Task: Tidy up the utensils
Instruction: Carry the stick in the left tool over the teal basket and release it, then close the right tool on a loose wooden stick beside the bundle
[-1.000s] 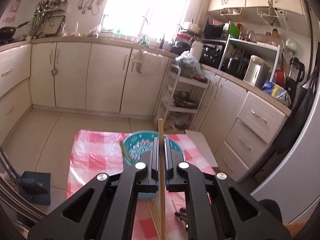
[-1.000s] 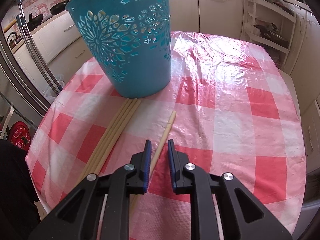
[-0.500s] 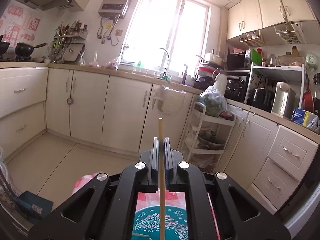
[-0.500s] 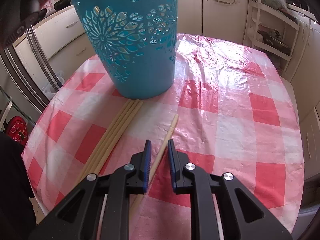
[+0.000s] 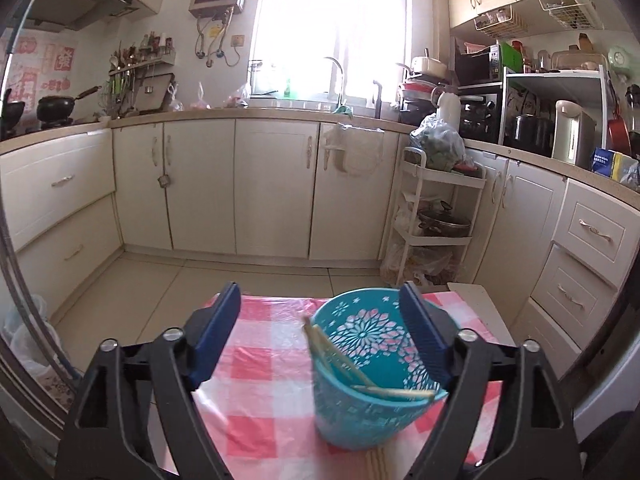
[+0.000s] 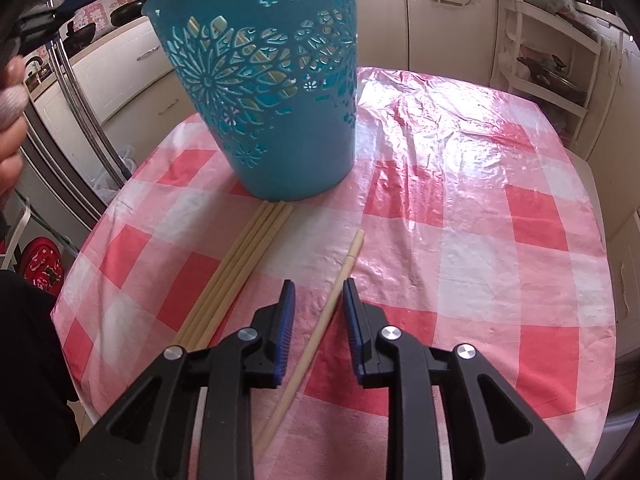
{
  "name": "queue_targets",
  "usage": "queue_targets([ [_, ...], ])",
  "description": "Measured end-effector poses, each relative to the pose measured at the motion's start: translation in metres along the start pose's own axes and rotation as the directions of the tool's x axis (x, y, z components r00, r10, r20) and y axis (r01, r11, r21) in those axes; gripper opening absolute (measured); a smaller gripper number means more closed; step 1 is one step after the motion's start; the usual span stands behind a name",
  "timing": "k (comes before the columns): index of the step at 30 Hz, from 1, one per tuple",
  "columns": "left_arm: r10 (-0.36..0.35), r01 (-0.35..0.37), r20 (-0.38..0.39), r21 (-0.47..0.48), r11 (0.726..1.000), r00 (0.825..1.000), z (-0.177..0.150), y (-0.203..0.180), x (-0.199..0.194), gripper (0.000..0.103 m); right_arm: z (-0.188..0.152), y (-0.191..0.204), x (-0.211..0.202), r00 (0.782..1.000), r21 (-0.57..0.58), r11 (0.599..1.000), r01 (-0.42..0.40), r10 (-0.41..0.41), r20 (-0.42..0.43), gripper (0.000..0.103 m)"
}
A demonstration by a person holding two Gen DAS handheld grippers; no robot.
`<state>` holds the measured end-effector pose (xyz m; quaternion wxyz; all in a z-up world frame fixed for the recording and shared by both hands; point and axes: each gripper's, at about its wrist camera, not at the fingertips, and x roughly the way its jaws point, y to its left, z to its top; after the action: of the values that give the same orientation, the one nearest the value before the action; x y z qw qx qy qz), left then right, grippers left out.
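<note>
A teal cut-out basket [image 5: 352, 424] stands on the pink checked tablecloth [image 5: 260, 360] with chopsticks [image 5: 340, 356] leaning inside it. My left gripper [image 5: 320, 296] hovers above and just short of the basket. Its jaws are opening wide and hold nothing. In the right wrist view the basket [image 6: 280, 120] rises at the back, with a bundle of several chopsticks [image 6: 240, 272] lying in front of it. A single chopstick [image 6: 344, 272] lies on the cloth between the jaws of my right gripper [image 6: 318, 284]. Those jaws are opening, and the pads stand clear of the chopstick.
A hand [image 6: 10, 120] shows at the left edge of the right wrist view. Beyond the table stand cream cabinets and a white trolley shelf [image 5: 436, 220]. The table's rounded edge [image 6: 600, 280] falls away on the right.
My left gripper let go of the chopstick it held upright and its jaws spread wide; it tipped down over the basket. My right gripper's jaws widened around the single chopstick without moving.
</note>
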<state>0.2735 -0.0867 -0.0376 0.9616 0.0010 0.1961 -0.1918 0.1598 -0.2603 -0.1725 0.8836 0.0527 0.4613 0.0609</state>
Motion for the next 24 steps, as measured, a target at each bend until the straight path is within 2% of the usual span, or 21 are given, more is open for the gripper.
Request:
queue_targets([
  [3,0.026,-0.026,-0.004,0.009,1.0,1.0,-0.009,0.023,-0.03,0.094,-0.001,0.008,0.001,1.0,-0.025,1.0,0.015,-0.015,0.006,0.037],
  [7,0.058,-0.058,-0.04,0.008,0.998,0.998,-0.032,0.051,-0.053,0.095,-0.002,0.007,0.001,1.0,0.002,1.0,0.011,-0.011,0.015,0.037],
  [13,0.081,-0.095,-0.1,-0.135,0.986,0.992,-0.043,0.087,-0.046,0.095,-0.002,0.002,0.001,1.0,0.04,0.999,0.001,-0.003,0.029,0.037],
  [17,0.094,-0.111,-0.125,-0.139,0.984,0.988,-0.046,0.088,-0.04,0.095,-0.003,0.005,0.001,0.999,0.026,1.0,0.019,-0.019,0.029,0.037],
  [24,0.084,-0.093,-0.14,-0.058,0.994,0.987,-0.049,0.071,-0.035,0.095,-0.003,0.005,0.001,0.999,0.024,0.999,0.023,-0.024,0.029,0.036],
])
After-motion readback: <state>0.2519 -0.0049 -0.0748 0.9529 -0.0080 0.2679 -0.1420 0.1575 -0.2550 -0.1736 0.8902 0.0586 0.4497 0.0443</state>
